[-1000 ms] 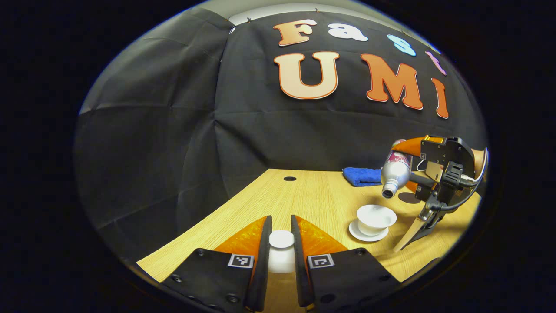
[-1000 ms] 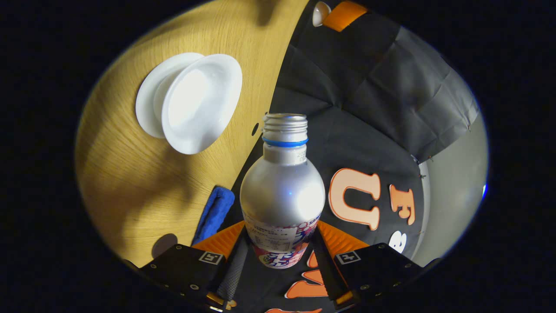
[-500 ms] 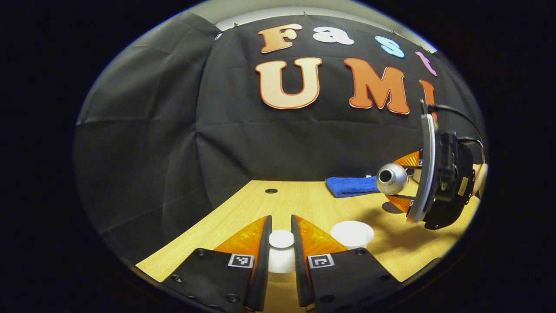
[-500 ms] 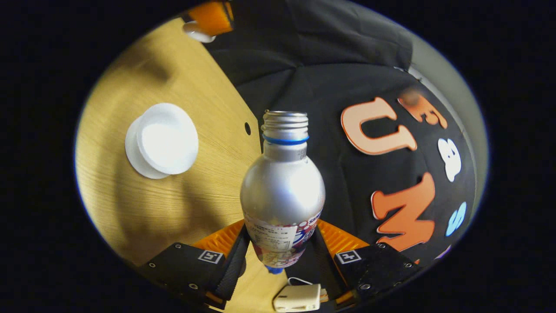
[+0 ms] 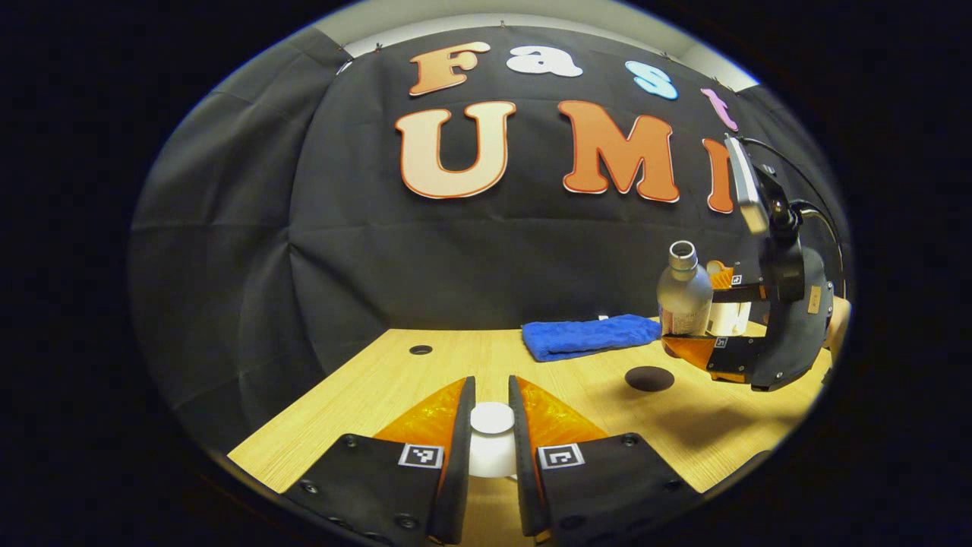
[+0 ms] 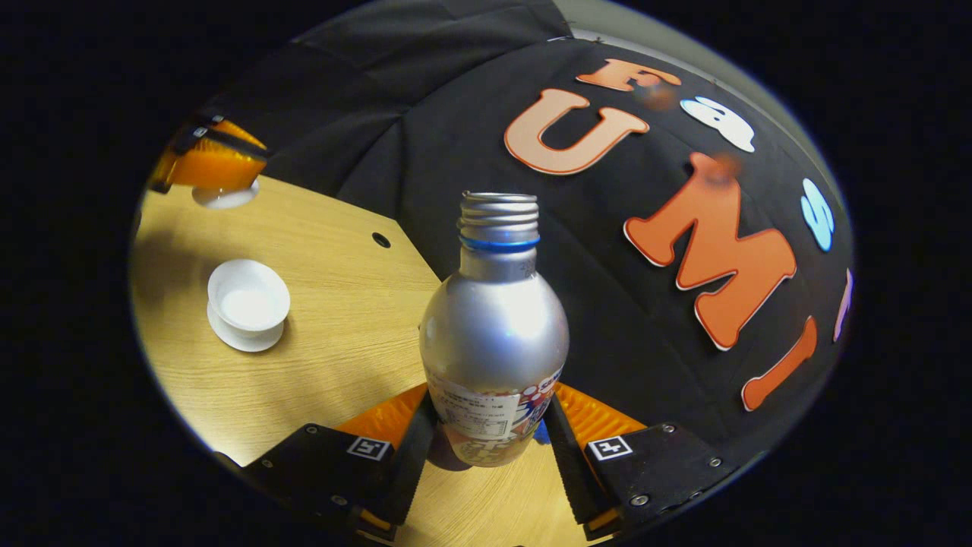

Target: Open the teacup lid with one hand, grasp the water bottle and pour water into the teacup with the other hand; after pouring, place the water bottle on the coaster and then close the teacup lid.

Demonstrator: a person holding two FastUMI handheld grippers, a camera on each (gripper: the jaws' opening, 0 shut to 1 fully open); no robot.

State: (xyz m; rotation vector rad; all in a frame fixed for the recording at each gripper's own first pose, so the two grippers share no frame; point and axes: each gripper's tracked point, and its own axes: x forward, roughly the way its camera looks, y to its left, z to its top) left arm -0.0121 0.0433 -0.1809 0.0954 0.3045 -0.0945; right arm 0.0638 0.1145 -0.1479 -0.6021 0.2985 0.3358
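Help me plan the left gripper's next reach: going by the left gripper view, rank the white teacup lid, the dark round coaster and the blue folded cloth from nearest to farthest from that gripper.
1. White teacup lid: between the jaws.
2. Dark round coaster: ahead, right.
3. Blue folded cloth: behind it, by the wall.

We see the silver water bottle (image 6: 493,334) upright and uncapped between our right hand-held gripper (image 6: 492,425) fingers, the open white teacup (image 6: 248,298) far left, its lid (image 5: 492,441) pinched in our left hand-held gripper (image 5: 492,425), the dark coaster (image 5: 649,378) beneath-left.
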